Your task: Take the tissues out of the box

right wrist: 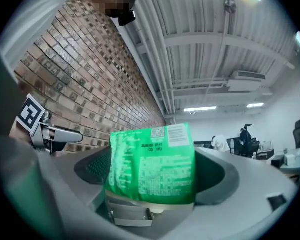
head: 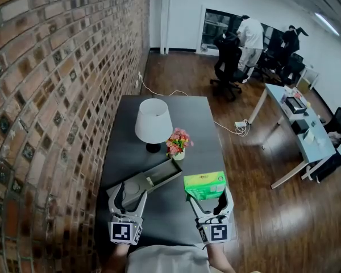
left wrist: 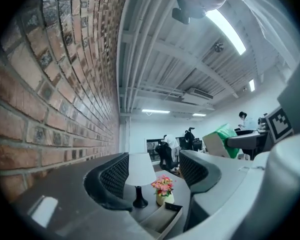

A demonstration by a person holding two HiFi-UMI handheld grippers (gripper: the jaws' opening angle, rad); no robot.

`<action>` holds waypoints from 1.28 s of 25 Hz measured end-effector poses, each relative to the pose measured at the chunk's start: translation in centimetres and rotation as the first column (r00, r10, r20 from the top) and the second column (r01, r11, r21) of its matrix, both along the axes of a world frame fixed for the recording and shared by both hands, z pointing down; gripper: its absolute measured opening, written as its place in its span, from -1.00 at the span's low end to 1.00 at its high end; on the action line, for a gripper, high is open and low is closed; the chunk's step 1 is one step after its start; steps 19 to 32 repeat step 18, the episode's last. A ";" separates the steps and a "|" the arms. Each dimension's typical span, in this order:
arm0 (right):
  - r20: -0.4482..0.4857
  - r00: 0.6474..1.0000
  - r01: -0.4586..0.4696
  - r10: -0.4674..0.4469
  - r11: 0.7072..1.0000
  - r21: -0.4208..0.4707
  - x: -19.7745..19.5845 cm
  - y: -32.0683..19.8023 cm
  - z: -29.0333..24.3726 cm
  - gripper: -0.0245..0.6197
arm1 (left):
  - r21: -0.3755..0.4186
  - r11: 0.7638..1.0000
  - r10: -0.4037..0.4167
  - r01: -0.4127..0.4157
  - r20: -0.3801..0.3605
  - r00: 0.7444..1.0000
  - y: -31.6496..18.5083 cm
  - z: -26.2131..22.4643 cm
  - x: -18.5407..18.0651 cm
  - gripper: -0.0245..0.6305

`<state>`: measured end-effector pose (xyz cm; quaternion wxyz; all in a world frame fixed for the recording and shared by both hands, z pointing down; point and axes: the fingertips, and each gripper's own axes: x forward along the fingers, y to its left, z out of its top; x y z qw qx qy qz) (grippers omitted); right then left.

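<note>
With the green tissue pack (head: 204, 185) clamped in the right gripper (head: 210, 199) at lower centre, apparently clear of the open grey box (head: 159, 178), and the left gripper (head: 129, 194) wide apart and empty, what remains is probably setting the pack down.
</note>
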<state>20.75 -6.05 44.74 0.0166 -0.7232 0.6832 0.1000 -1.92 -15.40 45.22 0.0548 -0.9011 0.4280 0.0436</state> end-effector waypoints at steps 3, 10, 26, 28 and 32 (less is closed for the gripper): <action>0.002 1.000 0.015 -0.015 1.000 0.017 -0.4 -0.5 -0.4 0.66 | -0.013 1.000 0.002 -0.002 0.003 1.000 0.3 0.2 0.3 0.04; -0.002 0.999 0.041 -0.041 0.999 -0.003 -0.9 -2.1 -0.2 0.66 | -0.021 0.999 0.030 -0.030 -0.010 1.000 -0.2 0.4 1.1 0.02; 0.007 0.998 0.062 -0.062 0.998 -0.013 -0.4 -3.2 0.1 0.66 | -0.015 1.000 0.022 -0.022 -0.014 1.000 -1.4 -0.2 1.8 -0.01; 0.007 0.998 0.062 -0.062 0.998 -0.013 -0.4 -3.2 0.1 0.66 | -0.015 1.000 0.022 -0.022 -0.014 1.000 -1.4 -0.2 1.8 -0.01; 0.007 0.998 0.062 -0.062 0.998 -0.013 -0.4 -3.2 0.1 0.66 | -0.015 1.000 0.022 -0.022 -0.014 1.000 -1.4 -0.2 1.8 -0.01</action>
